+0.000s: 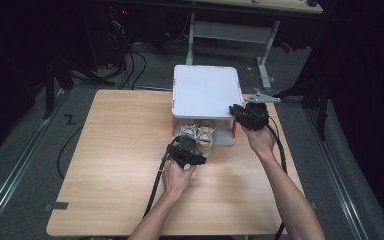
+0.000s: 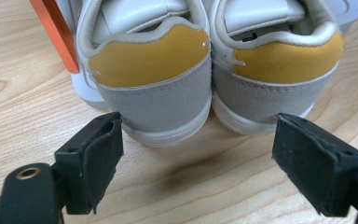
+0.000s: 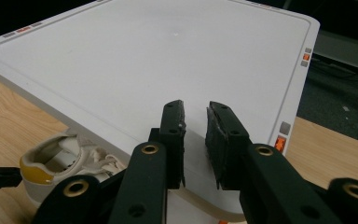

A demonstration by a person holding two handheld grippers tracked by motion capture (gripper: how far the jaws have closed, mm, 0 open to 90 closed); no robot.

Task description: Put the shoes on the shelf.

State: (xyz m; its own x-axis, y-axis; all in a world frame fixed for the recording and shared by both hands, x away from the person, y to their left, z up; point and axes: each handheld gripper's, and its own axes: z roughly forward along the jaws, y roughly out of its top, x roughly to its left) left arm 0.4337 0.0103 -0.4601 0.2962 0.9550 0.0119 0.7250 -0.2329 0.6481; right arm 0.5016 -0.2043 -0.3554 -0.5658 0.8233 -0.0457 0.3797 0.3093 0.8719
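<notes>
- My left gripper (image 2: 198,154) sat low over the table (image 1: 115,150), its jaws spread wide with nothing between them; the pads touched neither shoe.
- Just ahead of those jaws stood the pair of shoes (image 2: 209,70), heels toward me, side by side and touching, grey suede with mustard-yellow heel tabs and white soles resting on the wood.
- From the high view the shoes (image 1: 199,137) poked out of the open front of the white box (image 1: 206,90), toes tucked inside under the lid, heels out on the table.
- An orange edge of the box (image 2: 56,32) stood just beside the left-hand shoe.
- My right gripper (image 3: 195,140) was at the box's near right corner, jaws drawn close together with only a narrow gap. I couldn't tell whether they were pinching the lid's rim or merely hovering over it.
- In the right gripper view, one shoe (image 3: 51,163) peeked out beneath the lid's edge.
</notes>
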